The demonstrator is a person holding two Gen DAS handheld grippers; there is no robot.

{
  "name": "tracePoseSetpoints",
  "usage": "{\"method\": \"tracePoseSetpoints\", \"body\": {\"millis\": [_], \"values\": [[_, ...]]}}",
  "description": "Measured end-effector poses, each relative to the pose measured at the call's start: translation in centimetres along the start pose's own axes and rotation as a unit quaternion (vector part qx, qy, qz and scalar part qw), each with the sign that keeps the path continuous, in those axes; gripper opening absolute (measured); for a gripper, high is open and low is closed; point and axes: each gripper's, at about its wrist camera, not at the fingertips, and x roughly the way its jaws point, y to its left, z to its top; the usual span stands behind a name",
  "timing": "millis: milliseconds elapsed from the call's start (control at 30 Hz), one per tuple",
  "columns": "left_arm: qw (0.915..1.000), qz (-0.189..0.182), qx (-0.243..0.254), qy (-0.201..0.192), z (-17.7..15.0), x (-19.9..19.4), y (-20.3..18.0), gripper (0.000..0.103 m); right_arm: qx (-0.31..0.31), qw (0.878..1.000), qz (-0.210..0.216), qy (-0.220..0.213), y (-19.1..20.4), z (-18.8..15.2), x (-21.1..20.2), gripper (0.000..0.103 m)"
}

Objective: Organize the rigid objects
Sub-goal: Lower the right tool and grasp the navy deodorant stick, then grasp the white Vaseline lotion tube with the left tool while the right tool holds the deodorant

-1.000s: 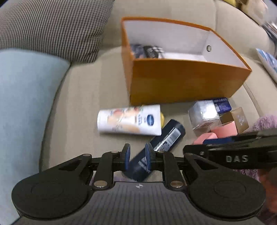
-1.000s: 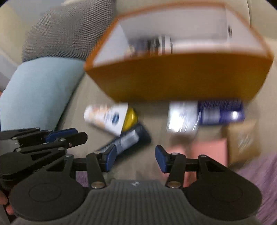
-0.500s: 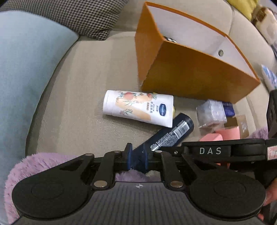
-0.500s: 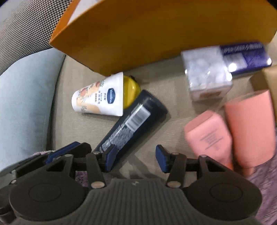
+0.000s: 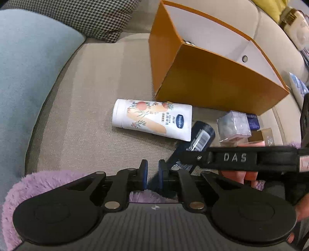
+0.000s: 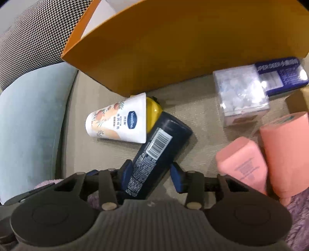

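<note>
A dark blue tube (image 6: 154, 152) with a barcode lies on the beige sofa seat, its lower end between the open fingers of my right gripper (image 6: 152, 173); the fingers straddle it with a gap on the right side. It also shows in the left wrist view (image 5: 199, 141). My left gripper (image 5: 152, 174) is nearly shut with nothing between its pads, just left of the tube's lower end. A white Vaseline tube (image 5: 152, 119) with a yellow cap (image 6: 152, 110) lies beside it. The orange box (image 5: 202, 77) stands behind.
A clear box of white pieces (image 6: 241, 94), a blue box (image 6: 282, 75), a tan box (image 6: 299, 100) and two pink containers (image 6: 243, 160) lie at the right. A light blue cushion (image 5: 25, 77) and a checked cushion (image 5: 81, 17) lie left. Purple fluffy fabric (image 5: 38, 185) lies near.
My right gripper has moved forward and down so its open fingers now straddle the dark blue tube. My left gripper has let go of the tube and shifted to its left.
</note>
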Motion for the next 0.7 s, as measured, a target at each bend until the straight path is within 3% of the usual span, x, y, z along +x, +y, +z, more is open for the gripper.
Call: {"method": "tracePoseSetpoints", "body": {"millis": [167,300,367,567,700], "values": [[0.9967,0.021,0.078,-0.003,0.7,-0.5,-1.2,0.012,-0.022,0.999,-0.028,-0.025,-0.7,0.9,-1.5,0.033],[0.9850,0.045,0.166,-0.005,1.5,-0.8,-1.9,0.012,-0.030,0.999,-0.034,-0.014,-0.8,1.6,-1.3,0.037],[0.9751,0.054,0.215,-0.002,1.8,-0.8,-2.2,0.012,-0.033,0.999,-0.034,-0.009,-0.6,1.9,-0.9,0.037],[0.9436,0.085,0.320,0.011,1.9,0.0,-2.9,0.025,-0.036,0.999,-0.034,0.004,0.0,2.1,-0.1,0.040],[0.9158,0.099,0.389,0.020,1.6,1.3,-3.9,0.036,-0.032,0.999,-0.024,0.010,-0.4,2.2,0.5,0.041]]}}
